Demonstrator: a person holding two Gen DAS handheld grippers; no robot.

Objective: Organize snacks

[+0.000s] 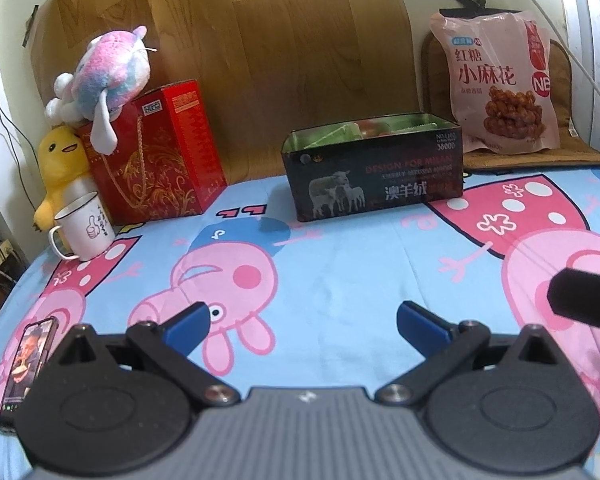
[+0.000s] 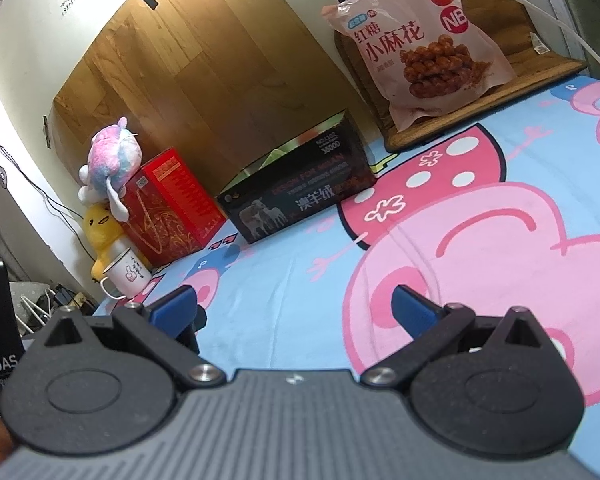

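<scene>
1. Holding both grippers empty above the cartoon bedsheet [image 1: 340,264]: left gripper [image 1: 302,316] spread wide, right gripper [image 2: 296,306] likewise wide.
2. Judging the next reach: going for the pink snack bag [image 1: 500,80], leaning upright on a brown cushion [image 1: 564,148] just behind and right of the black box [image 1: 374,176].
3. Pinching the bag near its top seam, avoiding crushing the contents.
4. Noting the black box open-topped, already holding green and red packets, partly hidden.
5. Leaving the red gift box [image 1: 160,152], well left of the black box, alone.
</scene>
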